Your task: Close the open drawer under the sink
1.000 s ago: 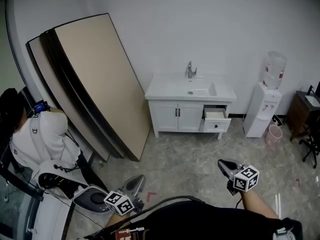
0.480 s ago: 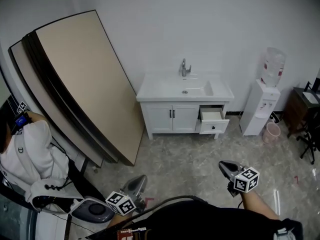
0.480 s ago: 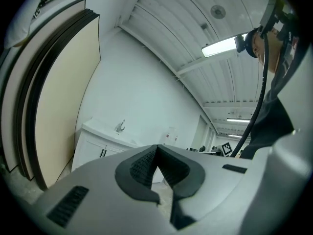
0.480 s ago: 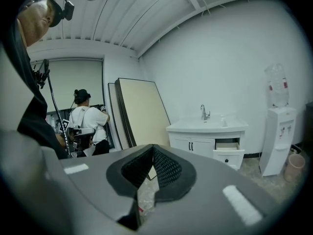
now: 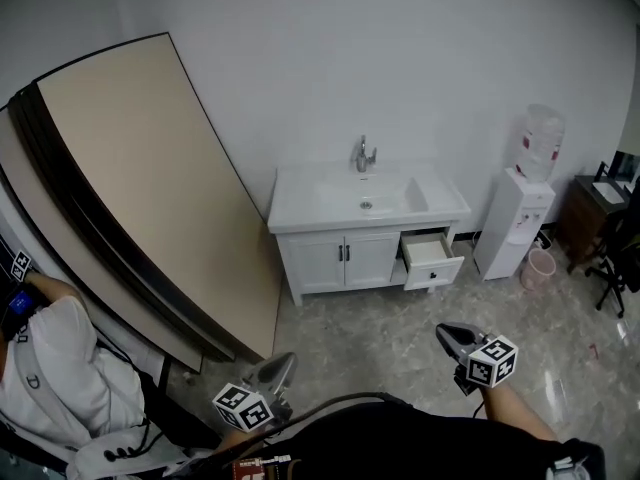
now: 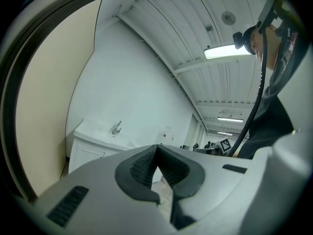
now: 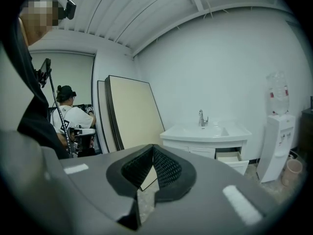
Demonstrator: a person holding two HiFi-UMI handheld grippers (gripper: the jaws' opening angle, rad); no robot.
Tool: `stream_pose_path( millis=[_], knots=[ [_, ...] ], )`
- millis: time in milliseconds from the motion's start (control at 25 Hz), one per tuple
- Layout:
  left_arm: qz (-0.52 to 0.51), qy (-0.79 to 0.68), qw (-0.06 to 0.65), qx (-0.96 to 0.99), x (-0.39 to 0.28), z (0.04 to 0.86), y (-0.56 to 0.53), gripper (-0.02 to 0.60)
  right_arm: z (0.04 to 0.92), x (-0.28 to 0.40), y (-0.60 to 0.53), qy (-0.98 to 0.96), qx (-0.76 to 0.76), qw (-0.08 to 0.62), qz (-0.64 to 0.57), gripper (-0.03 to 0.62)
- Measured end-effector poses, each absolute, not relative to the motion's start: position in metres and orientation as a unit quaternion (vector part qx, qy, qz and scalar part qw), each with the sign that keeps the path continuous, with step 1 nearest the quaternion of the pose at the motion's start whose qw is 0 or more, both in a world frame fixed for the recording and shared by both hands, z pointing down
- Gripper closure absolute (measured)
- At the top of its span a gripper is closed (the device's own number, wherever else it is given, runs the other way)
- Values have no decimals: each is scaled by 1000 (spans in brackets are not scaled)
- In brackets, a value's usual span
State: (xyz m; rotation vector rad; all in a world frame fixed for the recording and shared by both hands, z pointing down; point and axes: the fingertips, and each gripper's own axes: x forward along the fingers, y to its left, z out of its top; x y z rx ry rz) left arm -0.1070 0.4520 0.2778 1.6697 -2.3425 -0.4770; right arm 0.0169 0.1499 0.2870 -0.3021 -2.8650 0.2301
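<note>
- The open drawer (image 5: 433, 257) is at the right end of the white vanity cabinet (image 5: 300, 260), just under the countertop. It is pulled out towards the room.
- To its left, the cabinet's two doors (image 5: 343, 262) are shut.
- The sink basin (image 5: 368, 196) is set in the countertop, with a chrome faucet (image 5: 363, 154) at its back edge by the wall.
- A white water dispenser (image 5: 509, 228) stands on the floor just beside the vanity's right end, with a bottle (image 5: 540, 140) on top. A pink bin (image 5: 540, 268) is near its foot.
- Large beige boards (image 5: 140, 188) lean on the wall left of the vanity.
- The right gripper (image 5: 445, 330) hangs over the floor well short of the drawer. Its jaws are closed with nothing between them.
- The left gripper (image 5: 286, 359) is low near the bottom edge, also far from the drawer. Its pads meet on nothing.
- A person in a white shirt (image 5: 55, 378) sits at the bottom left corner.
</note>
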Motion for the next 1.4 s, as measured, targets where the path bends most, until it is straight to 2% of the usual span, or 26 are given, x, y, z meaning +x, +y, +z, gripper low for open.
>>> stream_pose_path(
  millis=[360,880,1160,1400],
  knots=[
    [-166,-796,133,567,-184,293,453,583,298,-58,154,-981,-106,138,82,592],
    [-159,-833,126,516,-257,278,311,583,295,-174,4,-972,-175,127,86,592],
    [-149,-839,122,508,-271,272,210,583,298,-196,-88,-969,-193,116,97,592],
    [-124,-840,144,509,-295,275,171,583,320,-207,-129,-968,-180,115,135,592]
  ],
)
